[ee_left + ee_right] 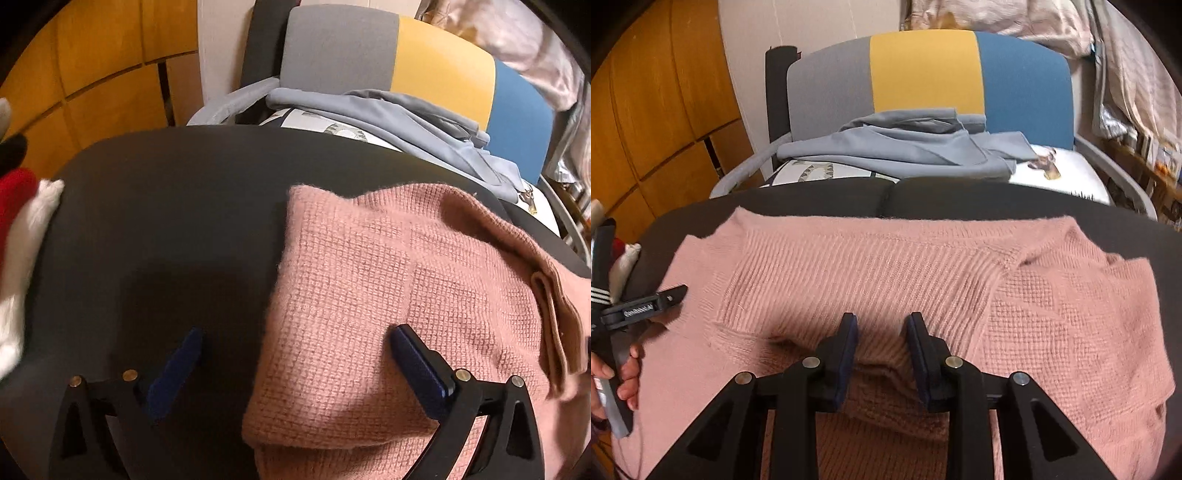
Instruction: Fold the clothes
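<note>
A pink knitted sweater (886, 266) lies spread on a dark table (960, 199). In the left wrist view the sweater (388, 277) covers the right half of the table (166, 206). My left gripper (295, 339) is open wide above the sweater's left edge, holding nothing; it also shows at the left in the right wrist view (661, 299). My right gripper (881, 325) is partly closed, with a fold of the sweater's ribbed part bunched between its blue pads (849, 350).
A chair (923, 74) with grey, yellow and blue panels stands behind the table and carries a grey-blue garment (905, 147). Red and white cloth (18, 221) lies at the table's left edge. Wooden cabinets (92, 74) stand at the left.
</note>
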`<state>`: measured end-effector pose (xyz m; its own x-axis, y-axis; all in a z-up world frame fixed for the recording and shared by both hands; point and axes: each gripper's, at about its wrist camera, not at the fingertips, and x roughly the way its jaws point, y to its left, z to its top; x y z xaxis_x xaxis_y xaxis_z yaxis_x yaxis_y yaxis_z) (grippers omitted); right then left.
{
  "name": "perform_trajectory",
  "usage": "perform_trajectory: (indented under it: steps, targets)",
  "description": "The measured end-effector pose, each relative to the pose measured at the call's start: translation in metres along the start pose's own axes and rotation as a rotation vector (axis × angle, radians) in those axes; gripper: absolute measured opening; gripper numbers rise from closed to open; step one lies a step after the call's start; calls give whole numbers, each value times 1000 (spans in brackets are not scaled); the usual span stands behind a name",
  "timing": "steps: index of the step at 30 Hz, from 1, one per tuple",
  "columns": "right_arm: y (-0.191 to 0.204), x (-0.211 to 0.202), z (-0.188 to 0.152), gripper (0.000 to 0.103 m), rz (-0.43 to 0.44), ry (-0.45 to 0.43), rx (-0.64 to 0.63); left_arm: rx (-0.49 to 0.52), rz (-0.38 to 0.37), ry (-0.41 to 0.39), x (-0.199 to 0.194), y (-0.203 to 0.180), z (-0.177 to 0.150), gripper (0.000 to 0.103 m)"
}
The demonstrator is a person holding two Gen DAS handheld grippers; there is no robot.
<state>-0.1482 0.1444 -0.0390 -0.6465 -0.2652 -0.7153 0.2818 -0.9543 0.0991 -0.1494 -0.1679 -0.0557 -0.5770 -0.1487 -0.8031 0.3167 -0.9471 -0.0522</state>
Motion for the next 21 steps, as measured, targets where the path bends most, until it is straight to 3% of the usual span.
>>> perform_trajectory:
  steps: [9, 13, 15, 17, 18, 21]
  targets:
    - [6, 55, 53, 29, -38, 13, -37, 13, 37, -16, 37, -4, 56, 103]
    - [15, 54, 66, 29, -71, 51, -78, 36, 82, -12, 37, -10, 70, 103]
    - [15, 25, 59, 29, -40, 9, -71, 35, 54, -23, 17, -4, 63, 103]
    - [20, -4, 39, 29, 40, 10, -44, 35, -8, -56, -11, 5, 43, 103]
    - [22, -12, 28, 29, 36, 28, -35, 40, -35, -70, -25, 9, 30, 103]
    - [27, -40, -11, 29, 22, 71, -6, 78, -54, -8, -46, 12, -8, 103]
